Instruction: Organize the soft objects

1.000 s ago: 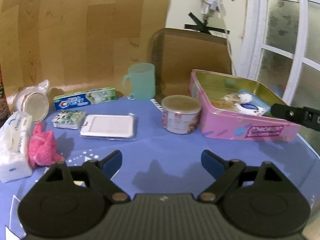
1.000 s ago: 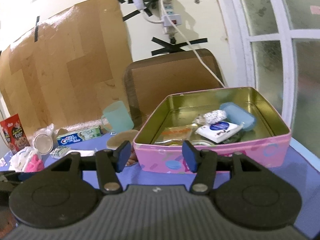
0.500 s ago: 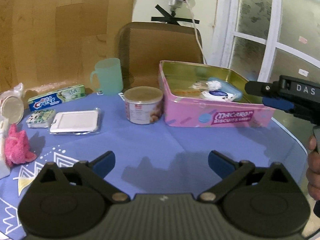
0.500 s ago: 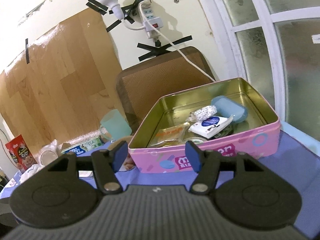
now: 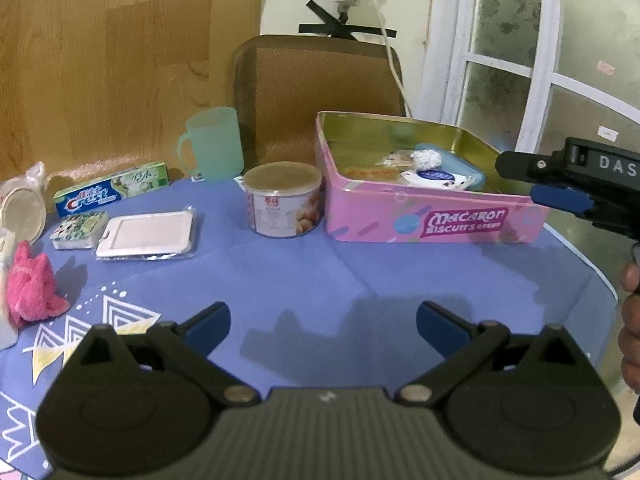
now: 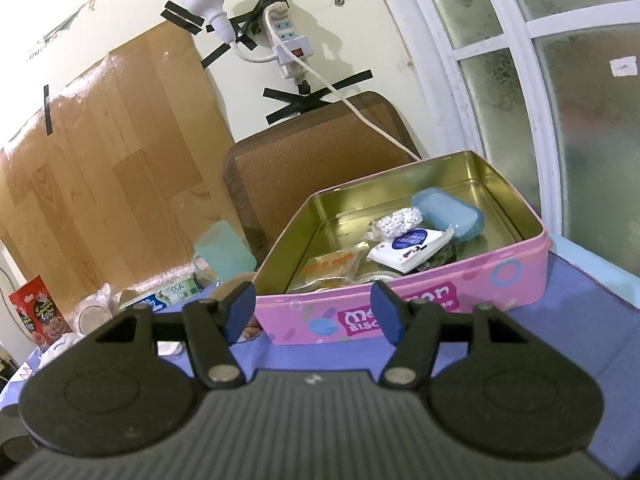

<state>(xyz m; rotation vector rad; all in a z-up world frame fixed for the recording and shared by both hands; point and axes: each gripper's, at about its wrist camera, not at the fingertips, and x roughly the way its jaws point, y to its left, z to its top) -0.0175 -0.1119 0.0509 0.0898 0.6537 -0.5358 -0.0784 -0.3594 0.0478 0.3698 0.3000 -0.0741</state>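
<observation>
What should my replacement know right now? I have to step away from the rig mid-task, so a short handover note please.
Left gripper: open, nothing between its fingers, above bare tablecloth.
Right gripper: open, empty, facing the pink biscuit tin.
Things: the tin is open and holds a blue case, a white packet and a few small items. The pink fluffy cloth lies at the table's left edge beside a tissue pack.
Done: some items are in the tin.
Left: probably pick up the pink cloth and tissue pack, likely for the tin.
</observation>
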